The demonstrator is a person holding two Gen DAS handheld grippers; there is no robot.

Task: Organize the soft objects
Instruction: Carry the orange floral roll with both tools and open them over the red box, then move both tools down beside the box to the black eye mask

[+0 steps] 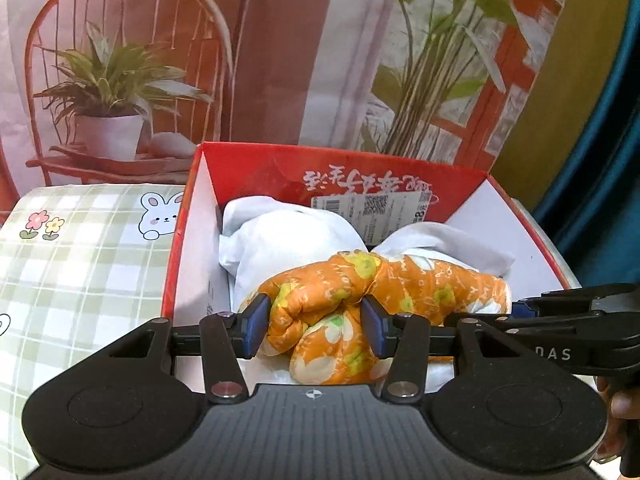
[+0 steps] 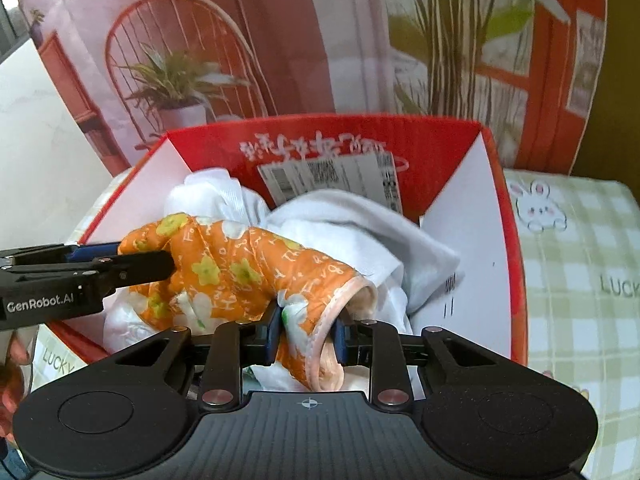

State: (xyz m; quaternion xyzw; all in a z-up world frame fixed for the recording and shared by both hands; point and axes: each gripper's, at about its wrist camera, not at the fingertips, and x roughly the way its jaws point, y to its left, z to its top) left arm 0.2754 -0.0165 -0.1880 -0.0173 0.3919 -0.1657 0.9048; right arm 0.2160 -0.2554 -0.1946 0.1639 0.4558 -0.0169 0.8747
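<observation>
Both claws clamp the same orange garment over a red box. The left claw is closed partway on a bunched fold of it; the right claw is pinched narrowly on its pink-trimmed cuff end. The garment lies on white cloth inside the box. The left view shows the garment knotted in the middle and the right claw coming in from the side. The right view alone shows the open cuff, and the left claw gripping the far end. A checked cover with rabbits lies under the box.
</observation>
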